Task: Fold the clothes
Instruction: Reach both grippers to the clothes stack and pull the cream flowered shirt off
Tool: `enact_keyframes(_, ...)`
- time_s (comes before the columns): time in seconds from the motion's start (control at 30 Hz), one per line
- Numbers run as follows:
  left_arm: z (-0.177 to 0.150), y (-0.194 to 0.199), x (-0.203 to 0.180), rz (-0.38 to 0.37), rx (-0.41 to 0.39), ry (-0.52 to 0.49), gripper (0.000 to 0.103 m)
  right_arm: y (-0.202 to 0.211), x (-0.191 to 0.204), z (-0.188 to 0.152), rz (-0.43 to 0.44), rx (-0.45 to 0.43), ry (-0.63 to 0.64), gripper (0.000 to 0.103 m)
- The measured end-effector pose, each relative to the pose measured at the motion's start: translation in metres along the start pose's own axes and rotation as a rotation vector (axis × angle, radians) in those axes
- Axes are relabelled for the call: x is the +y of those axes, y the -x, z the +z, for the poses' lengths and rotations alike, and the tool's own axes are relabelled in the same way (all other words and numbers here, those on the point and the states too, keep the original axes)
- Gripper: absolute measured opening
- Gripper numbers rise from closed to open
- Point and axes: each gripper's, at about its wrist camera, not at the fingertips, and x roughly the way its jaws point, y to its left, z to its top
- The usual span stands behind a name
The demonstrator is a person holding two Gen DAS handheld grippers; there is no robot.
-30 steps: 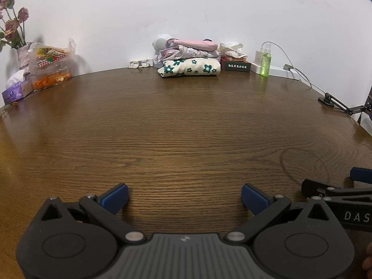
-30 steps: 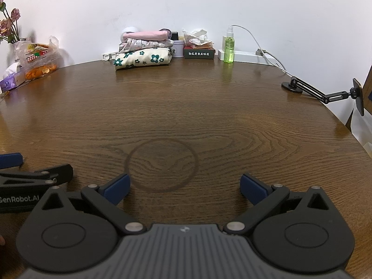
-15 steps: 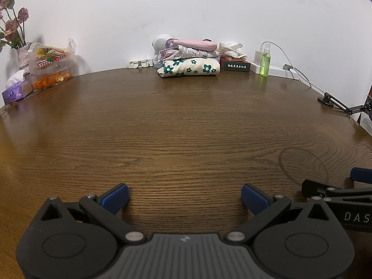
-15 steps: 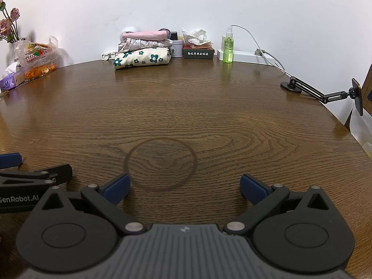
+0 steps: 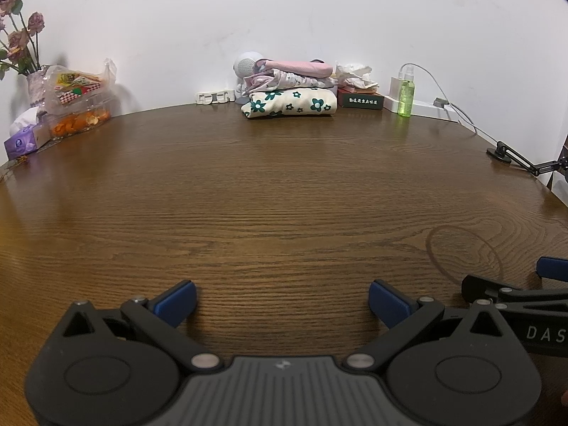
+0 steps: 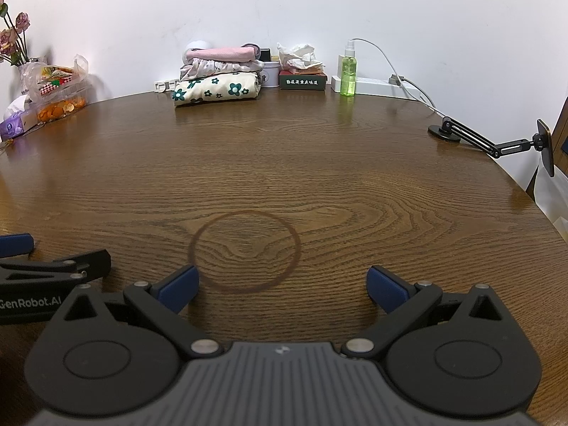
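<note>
A stack of folded clothes [image 5: 289, 90] lies at the far edge of the brown wooden table [image 5: 269, 191] against the wall: a cream flowered piece below, a pale patterned one, a pink one on top. It also shows in the right wrist view [image 6: 216, 78]. My left gripper [image 5: 282, 301] is open and empty, low over the near table. My right gripper [image 6: 280, 285] is open and empty, beside it on the right, over a dark ring mark [image 6: 245, 250]. Each gripper shows at the edge of the other's view.
A green spray bottle [image 6: 348, 74], a dark box [image 6: 301, 80] with crumpled tissue, a white power strip [image 6: 376, 83] and cable stand at the back. A snack bag [image 5: 74, 88], tissue pack [image 5: 23, 140] and flowers sit far left. A black phone arm [image 6: 493, 142] is at the right edge.
Both grippers have hardly moved. They stay open over the near table.
</note>
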Motion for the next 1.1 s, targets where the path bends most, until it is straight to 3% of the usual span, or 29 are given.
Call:
enact_keyframes(0.17,0.018,-0.004,0.002,-0.077,0.036,-0.112,0.099,-0.003,-0.005,0.018,0.078,0.063,0.047,0.103)
enact_keyframes(0.23,0.033,-0.006,0.009,-0.128,-0.01,-0.178,0.098,-0.005,-0.013,0.034,0.122,0.047,0.041,0.103)
enact_keyframes(0.37,0.074,-0.023,0.032,-0.178,-0.143,-0.264,0.099,-0.03,-0.041,0.083,0.304,-0.046,0.01,0.103)
enact_keyframes(0.47,0.122,-0.065,0.052,-0.194,-0.158,-0.234,0.099,-0.059,-0.051,0.126,0.44,-0.133,0.065,0.103)
enact_keyframes(0.57,0.173,-0.114,0.072,-0.206,-0.156,-0.185,0.099,-0.101,-0.045,0.182,0.47,-0.132,0.126,0.103)
enact_keyframes(0.63,0.202,-0.15,0.077,-0.206,-0.177,-0.216,0.099,-0.137,-0.037,0.218,0.44,-0.144,0.152,0.103)
enact_keyframes(0.7,0.221,-0.182,0.079,-0.176,-0.187,-0.229,0.093,-0.173,-0.03,0.247,0.366,-0.161,0.192,0.103)
enact_keyframes(0.73,0.23,-0.195,0.08,-0.156,-0.181,-0.214,0.089,-0.188,-0.027,0.257,0.362,-0.154,0.209,0.102)
enact_keyframes(0.8,0.243,-0.218,0.085,-0.194,-0.164,-0.2,0.088,-0.22,-0.022,0.274,0.392,-0.108,0.214,0.101)
enact_keyframes(0.87,0.252,-0.237,0.089,-0.239,-0.148,-0.192,0.088,-0.248,-0.014,0.286,0.436,-0.055,0.232,0.092)
enact_keyframes(0.9,0.253,-0.243,0.09,-0.236,-0.144,-0.19,0.086,-0.258,-0.008,0.289,0.422,-0.031,0.256,0.091)
enact_keyframes(0.93,0.255,-0.249,0.091,-0.225,-0.143,-0.188,0.085,-0.269,-0.001,0.291,0.391,-0.013,0.286,0.083)
enact_keyframes(0.97,0.257,-0.255,0.091,-0.215,-0.135,-0.184,0.08,-0.281,0.003,0.292,0.376,-0.001,0.296,0.074)
enact_keyframes(1.0,0.259,-0.262,0.092,-0.222,-0.115,-0.18,0.07,-0.29,0.005,0.291,0.37,0.02,0.288,0.071)
enact_keyframes(1.03,0.262,-0.269,0.092,-0.242,-0.087,-0.18,0.069,-0.302,0.005,0.291,0.385,0.047,0.259,0.061)
enact_keyframes(1.07,0.263,-0.275,0.092,-0.268,-0.053,-0.184,0.069,-0.307,0.002,0.289,0.425,0.062,0.218,0.051)
enact_keyframes(1.1,0.263,-0.28,0.091,-0.286,-0.033,-0.188,0.058,-0.313,-0.002,0.287,0.468,0.075,0.175,0.045)
